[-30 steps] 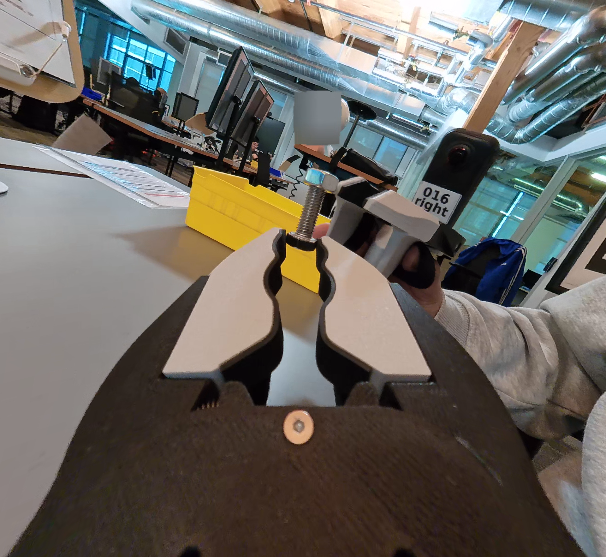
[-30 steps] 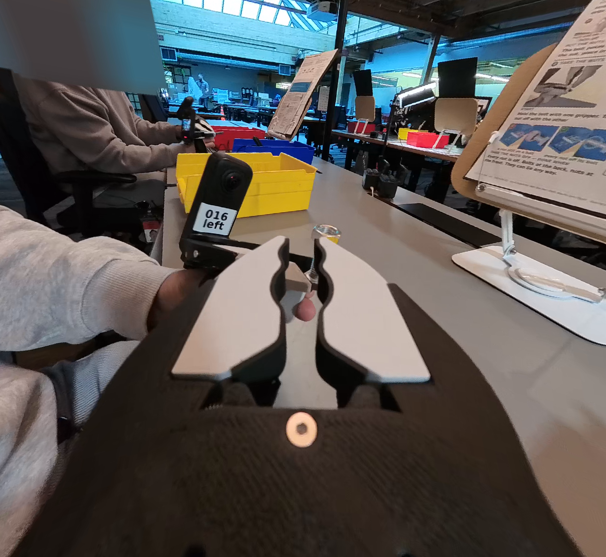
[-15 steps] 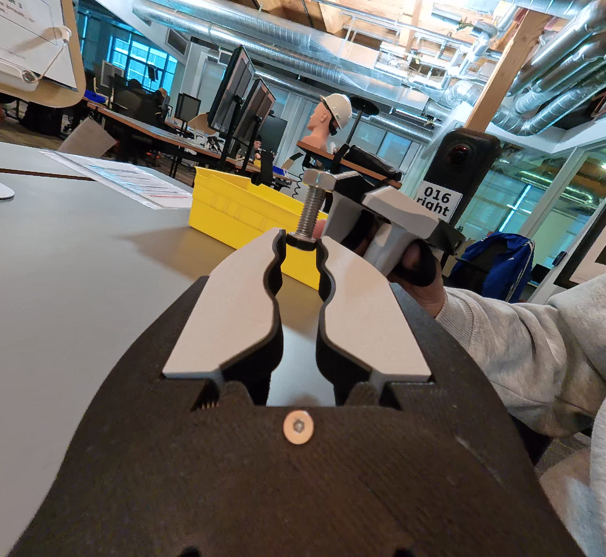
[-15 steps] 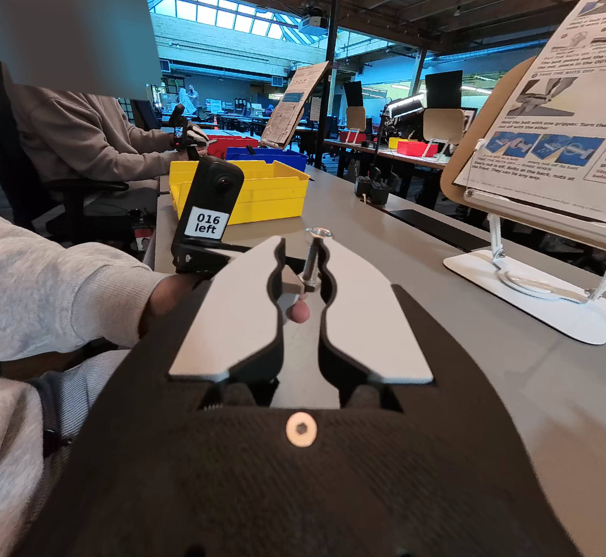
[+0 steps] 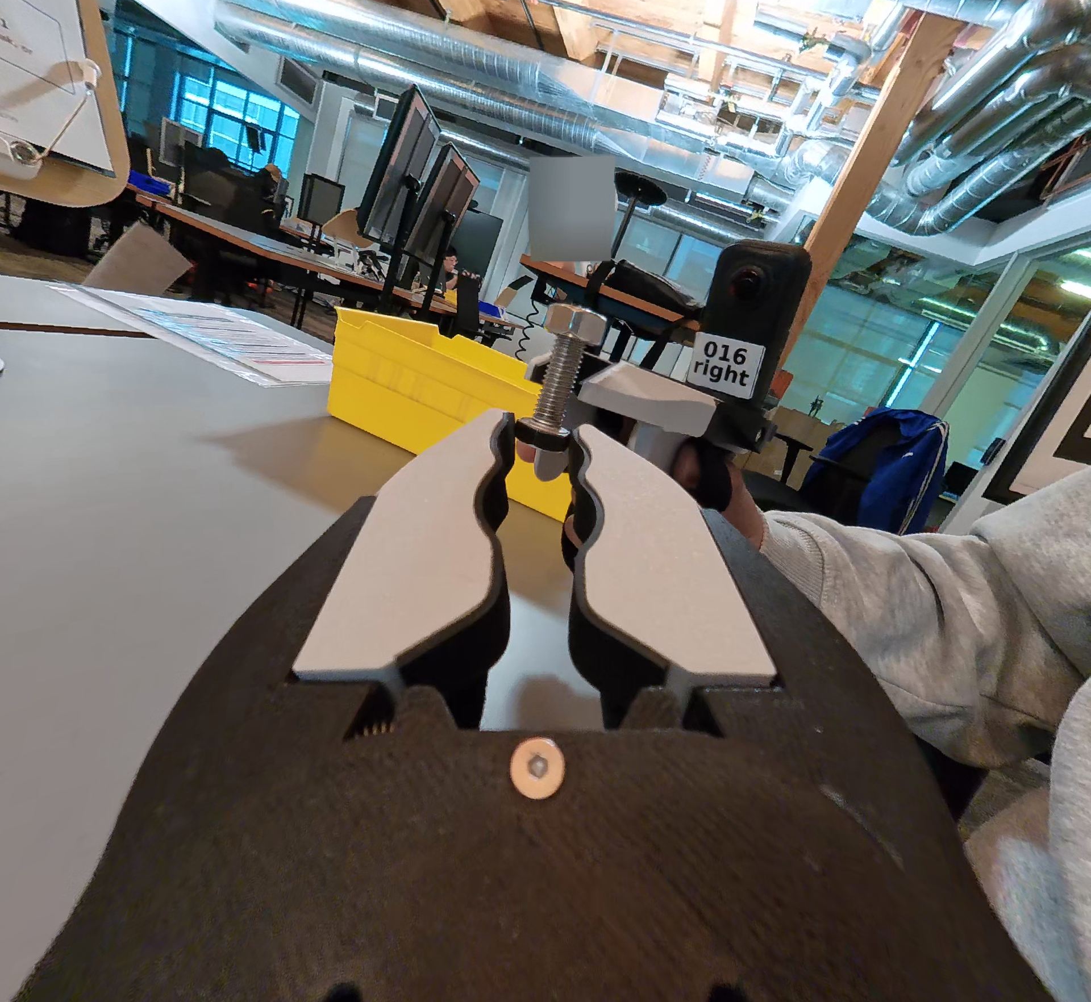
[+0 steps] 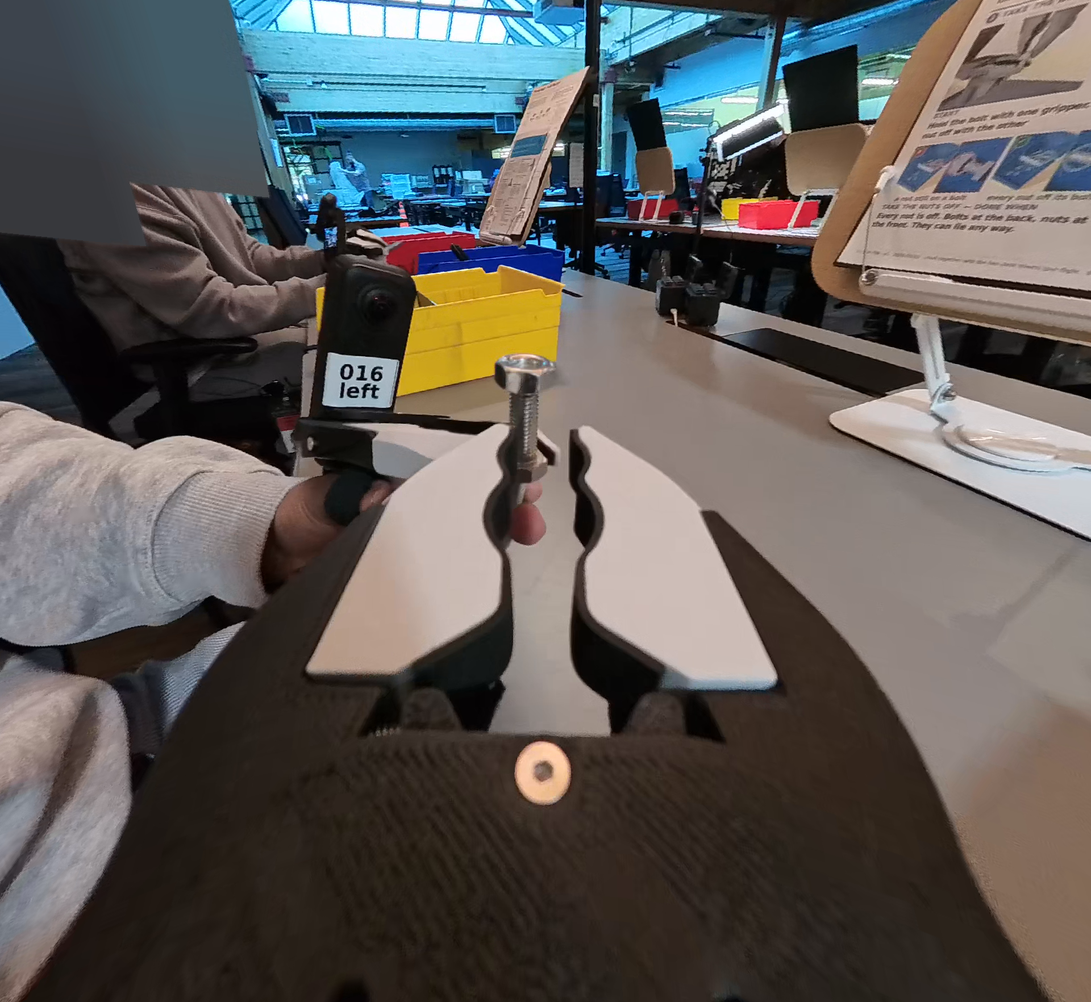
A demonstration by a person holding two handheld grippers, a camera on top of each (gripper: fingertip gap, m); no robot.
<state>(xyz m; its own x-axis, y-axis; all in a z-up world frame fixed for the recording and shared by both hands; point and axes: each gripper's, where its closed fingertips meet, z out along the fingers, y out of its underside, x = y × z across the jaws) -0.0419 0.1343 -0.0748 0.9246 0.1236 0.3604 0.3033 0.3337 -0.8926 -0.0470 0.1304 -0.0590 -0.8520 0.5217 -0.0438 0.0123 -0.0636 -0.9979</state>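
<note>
A steel bolt (image 5: 558, 377) stands upright, hex head on top, with a nut (image 5: 542, 435) low on its thread. My left gripper (image 5: 542, 431) is shut on the nut and holds the bolt above the grey table (image 5: 147, 501). My right gripper (image 6: 540, 433) is slightly open, and the bolt (image 6: 524, 413) and nut (image 6: 531, 466) stand in the gap at its tips. I cannot tell whether they touch. The right gripper's fingers (image 5: 643, 401) show just behind the bolt. The left gripper's fingers (image 6: 407, 442) reach in from the left.
A yellow bin (image 5: 413, 383) stands on the table beyond the bolt; it also shows in the right wrist view (image 6: 484, 318). A document stand (image 6: 974, 147) on a white base (image 6: 944, 442) is on the right. A laminated sheet (image 5: 224, 342) lies further off. A seated person (image 6: 195, 277) is nearby. Only a small space, under 4 cm, lies between the two pairs of fingers.
The right gripper has dropped from beside the bolt head to the level of the nut and come closer. The left gripper still holds the bolt, almost unmoved.
</note>
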